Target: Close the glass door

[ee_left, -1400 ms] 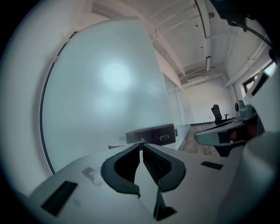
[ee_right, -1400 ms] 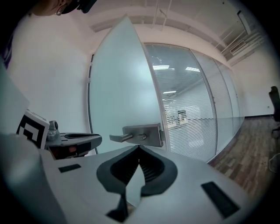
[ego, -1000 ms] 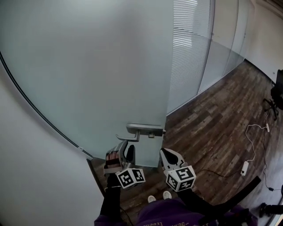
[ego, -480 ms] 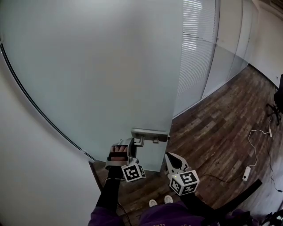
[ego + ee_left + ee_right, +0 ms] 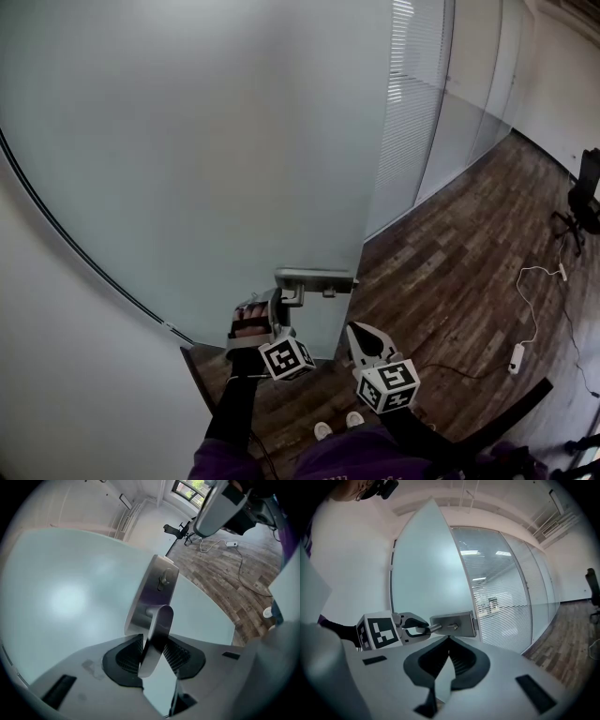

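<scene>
The frosted glass door [image 5: 187,141] stands ajar, its free edge toward the wood floor. A metal lever handle [image 5: 298,281] juts from a steel plate [image 5: 319,278] at that edge. My left gripper [image 5: 275,305] reaches up to the lever. In the left gripper view the lever [image 5: 157,630] lies between the two pads while the jaws are closing on it. A small gap still shows around it in the right gripper view [image 5: 419,626]. My right gripper [image 5: 359,331] hangs lower right of the handle, fingertips together and empty [image 5: 449,639].
A glass partition with blinds [image 5: 412,112] runs off to the right of the door. The wood floor [image 5: 450,272] carries a white cable with a power strip [image 5: 517,356] and an office chair [image 5: 586,197]. A white wall [image 5: 56,375] flanks the door's left.
My left gripper has moved up and right from below the lever until its jaws straddle the handle, and it has rolled slightly. The right gripper has stayed put.
</scene>
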{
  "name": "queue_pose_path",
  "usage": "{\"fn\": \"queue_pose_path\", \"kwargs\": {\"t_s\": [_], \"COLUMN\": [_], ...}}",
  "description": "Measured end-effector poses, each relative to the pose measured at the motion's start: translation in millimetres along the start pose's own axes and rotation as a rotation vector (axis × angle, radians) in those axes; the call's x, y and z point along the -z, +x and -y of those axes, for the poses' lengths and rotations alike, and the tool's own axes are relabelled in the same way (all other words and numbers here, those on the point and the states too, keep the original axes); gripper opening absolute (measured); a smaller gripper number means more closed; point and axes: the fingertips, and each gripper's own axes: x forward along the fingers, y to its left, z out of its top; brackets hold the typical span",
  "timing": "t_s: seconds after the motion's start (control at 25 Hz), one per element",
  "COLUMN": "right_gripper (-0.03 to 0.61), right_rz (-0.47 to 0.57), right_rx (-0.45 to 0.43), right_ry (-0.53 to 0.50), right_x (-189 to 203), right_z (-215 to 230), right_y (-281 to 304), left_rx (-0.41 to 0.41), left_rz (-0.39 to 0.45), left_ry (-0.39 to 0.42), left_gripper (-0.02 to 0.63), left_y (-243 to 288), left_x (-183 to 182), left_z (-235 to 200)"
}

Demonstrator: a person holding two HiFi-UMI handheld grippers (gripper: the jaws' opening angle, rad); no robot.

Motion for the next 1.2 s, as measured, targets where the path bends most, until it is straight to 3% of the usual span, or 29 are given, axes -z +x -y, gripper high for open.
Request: {"fn": "queue_pose_path", "kwargs": {"t_s": [0.24,0.56,0.84,1.2], "right_gripper": [-0.003,-0.003,-0.003,-0.003], "right_rz": [-0.006,-0.015,-0.008,-0.023], "right_rx": [0.02,-0.005,-0.057,-0.11], "right_ry": [-0.014,-0.018,-0.025,-0.033], "right_x": [1,-6,-13,-47], "right_z": [0,5,32,80], "right_y": [-2,25,59,114], "left_rx": [-0.001,0.04,0.021,0.023], "left_rz": [0.018,-0.052,-0.053,-0.133], "left_ry": [-0.01,-0.031,-0.084,-0.106], "left_gripper": [0.124,0.124,0.124,0.124], "left_y": [9,47,71,132], "left_x": [-8,-13,-28,-27], "left_z": [-6,-20,-33,-61]}}
